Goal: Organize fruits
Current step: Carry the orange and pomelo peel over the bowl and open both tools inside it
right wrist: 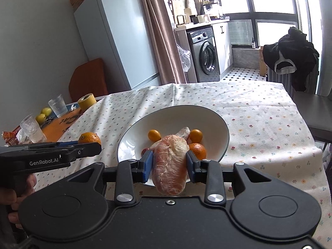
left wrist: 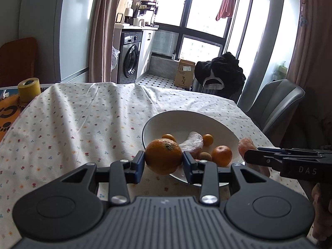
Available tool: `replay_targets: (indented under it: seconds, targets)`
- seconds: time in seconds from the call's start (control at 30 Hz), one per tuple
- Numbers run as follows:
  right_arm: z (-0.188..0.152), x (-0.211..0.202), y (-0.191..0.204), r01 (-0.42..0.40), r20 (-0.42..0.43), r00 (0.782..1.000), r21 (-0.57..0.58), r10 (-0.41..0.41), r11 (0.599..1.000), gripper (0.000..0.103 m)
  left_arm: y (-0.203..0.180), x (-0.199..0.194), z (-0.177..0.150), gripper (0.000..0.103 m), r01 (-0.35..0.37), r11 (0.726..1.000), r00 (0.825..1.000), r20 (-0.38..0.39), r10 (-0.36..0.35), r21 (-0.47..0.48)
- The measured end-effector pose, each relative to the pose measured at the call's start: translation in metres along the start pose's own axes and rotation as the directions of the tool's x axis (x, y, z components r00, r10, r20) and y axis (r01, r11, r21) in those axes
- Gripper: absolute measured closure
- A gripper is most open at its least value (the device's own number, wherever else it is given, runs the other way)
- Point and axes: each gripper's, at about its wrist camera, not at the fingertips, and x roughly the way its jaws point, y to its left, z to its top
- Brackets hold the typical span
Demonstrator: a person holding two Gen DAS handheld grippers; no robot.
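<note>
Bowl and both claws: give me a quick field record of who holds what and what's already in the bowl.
left claw: shut on large orange, at the bowl's near rim
right claw: shut on wrapped pinkish fruit piece, at the bowl's near rim
bowl: white, on floral tablecloth
in bowl: two kumquats, a mandarin, another wrapped piece, a few partly hidden items

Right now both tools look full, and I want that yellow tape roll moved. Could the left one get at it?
Probably not yet: the left tool is shut on an orange, and the yellow tape roll sits at the far table edge.
</note>
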Motion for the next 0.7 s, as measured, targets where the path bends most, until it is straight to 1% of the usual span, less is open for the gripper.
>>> replay_targets:
  seconds: [0.7]
  targets:
    - [0.018, 0.031, -0.034, 0.03, -0.012, 0.999, 0.035, -0.03, 0.999, 0.07, -0.007, 0.059, 0.017, 0.066, 0.008, 1.0, 0.998, -0.061, -0.008, 0.0]
